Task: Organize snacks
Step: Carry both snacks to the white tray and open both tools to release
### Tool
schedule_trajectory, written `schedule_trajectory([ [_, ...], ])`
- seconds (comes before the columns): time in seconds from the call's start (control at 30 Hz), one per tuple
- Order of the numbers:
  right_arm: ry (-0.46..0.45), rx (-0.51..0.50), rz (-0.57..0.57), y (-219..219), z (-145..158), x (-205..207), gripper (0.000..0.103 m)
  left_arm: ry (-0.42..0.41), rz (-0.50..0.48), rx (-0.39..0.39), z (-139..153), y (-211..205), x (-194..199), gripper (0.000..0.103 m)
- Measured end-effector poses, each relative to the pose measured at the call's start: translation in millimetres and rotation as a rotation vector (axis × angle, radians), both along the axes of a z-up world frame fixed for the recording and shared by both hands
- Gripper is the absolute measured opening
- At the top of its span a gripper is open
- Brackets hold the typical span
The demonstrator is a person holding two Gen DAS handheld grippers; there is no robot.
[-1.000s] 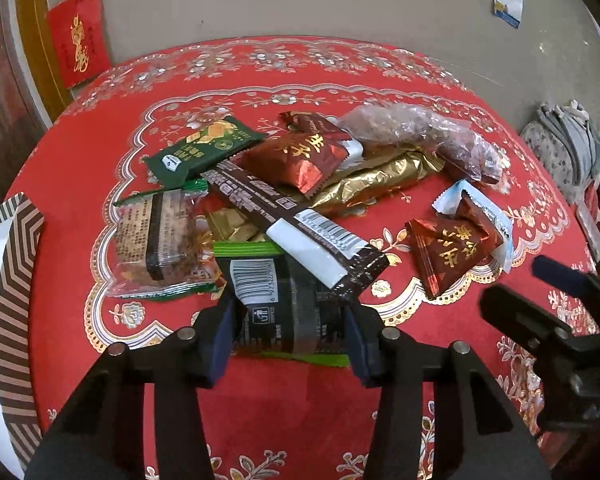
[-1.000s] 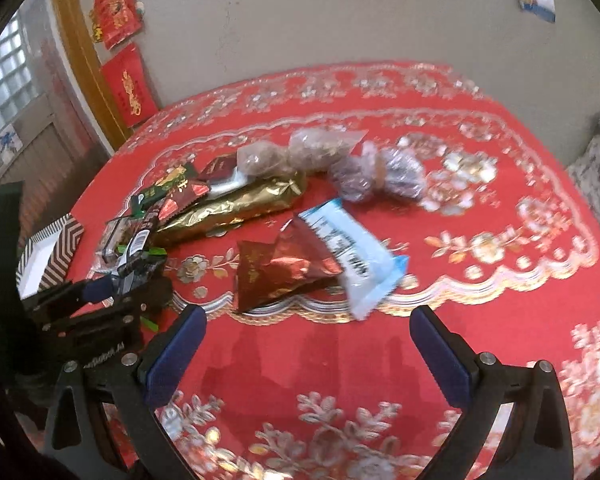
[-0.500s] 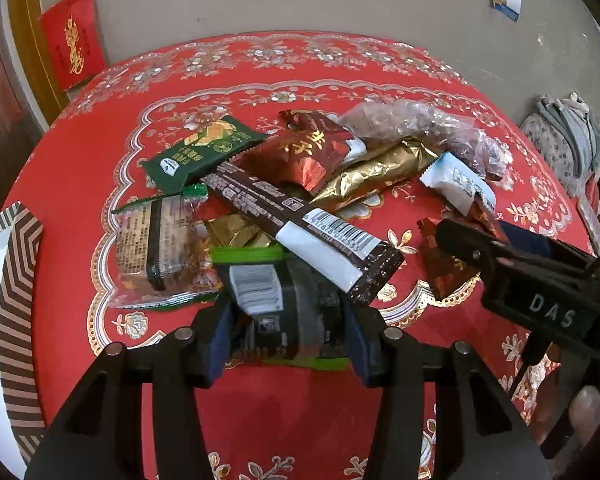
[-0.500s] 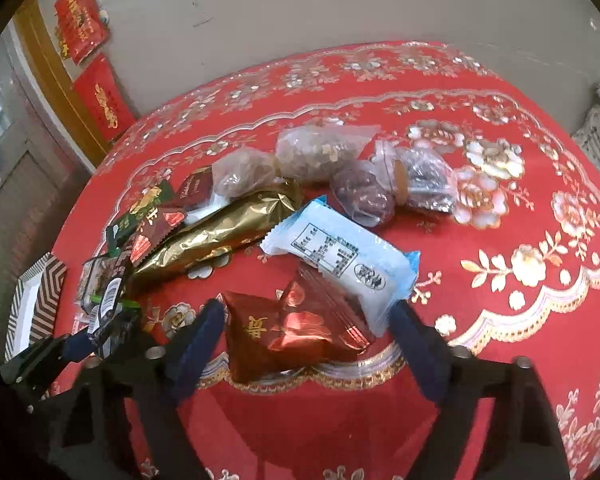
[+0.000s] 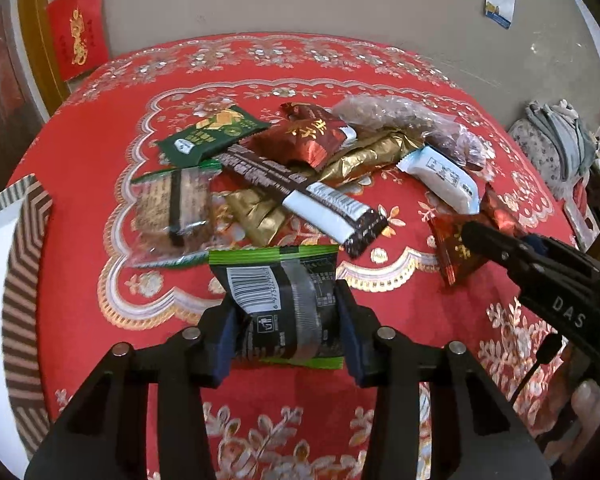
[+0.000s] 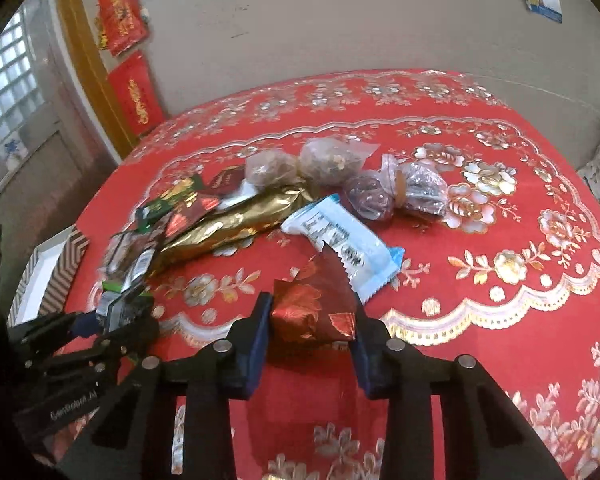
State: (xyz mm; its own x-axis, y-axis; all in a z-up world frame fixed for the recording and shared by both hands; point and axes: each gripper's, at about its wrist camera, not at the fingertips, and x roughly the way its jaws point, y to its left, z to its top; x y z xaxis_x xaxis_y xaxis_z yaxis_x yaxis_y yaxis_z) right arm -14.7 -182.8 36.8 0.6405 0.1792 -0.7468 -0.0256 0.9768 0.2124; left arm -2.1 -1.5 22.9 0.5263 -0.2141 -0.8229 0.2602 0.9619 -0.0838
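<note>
Left tool [image 5: 285, 326] is clamped on a black snack packet with green edges [image 5: 284, 300], pads squeezing its two long sides, barcode face up; packet sits at the near edge of the pile, low over the red patterned surface [image 5: 100, 300], can't tell if it's lifted clear or touching. Right tool [image 6: 310, 338] is closed around a red foil packet [image 6: 314, 312], blue pads pressing both sides, foil crumpling in; its far corner lies just beside, maybe touching, the white-blue wrapped snack [image 6: 340, 246]. Both look light, soft, crinkly, puffed with air, so they'll deform and the foil is probably slippery; grip mid-body across the narrow width, not on the sealed fins, and go easy, contents may crush. Rest of pile: long dark chocolate bar [image 5: 300, 196] lying across a gold foil packet [image 5: 364, 156], clear-wrapped biscuit pack [image 5: 172, 212], green packet [image 5: 216, 134], another red foil packet [image 5: 300, 140], clear knotted bags of nuts or dried fruit [image 6: 328, 160] at the back. A striped box [image 5: 24, 264] sits at the left edge, likely where things go.
</note>
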Motion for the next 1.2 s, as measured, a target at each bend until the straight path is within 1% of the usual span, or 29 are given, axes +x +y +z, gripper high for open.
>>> schedule_trajectory([
  [0.1, -0.001, 0.037, 0.025, 0.8, 1.5, -11.0, 0.036, -0.017, 0.000, 0.004, 6.2, 3.3, -11.9, 0.042],
  [0.23, -0.026, 0.037, 0.046, 10.3, 13.0, -25.0, 0.036, -0.038, 0.005, 0.008, 15.2, 9.1, -24.9, 0.042],
  [0.5, -0.089, 0.019, 0.118, 46.5, 42.6, -39.5, 0.036, -0.107, 0.080, 0.036, 37.7, 36.6, -40.2, 0.042],
  [0.87, -0.123, 0.002, 0.237, 106.7, 61.9, -38.1, 0.037, -0.161, 0.177, 0.062, 62.2, 88.5, -56.0, 0.042],
  [1.07, -0.130, -0.009, 0.326, 151.4, 68.2, -33.0, 0.037, -0.175, 0.235, 0.073, 72.7, 122.6, -59.9, 0.042],
  [1.2, -0.127, -0.009, 0.377, 178.8, 69.7, -27.6, 0.037, -0.170, 0.270, 0.077, 75.9, 146.0, -58.3, 0.042],
])
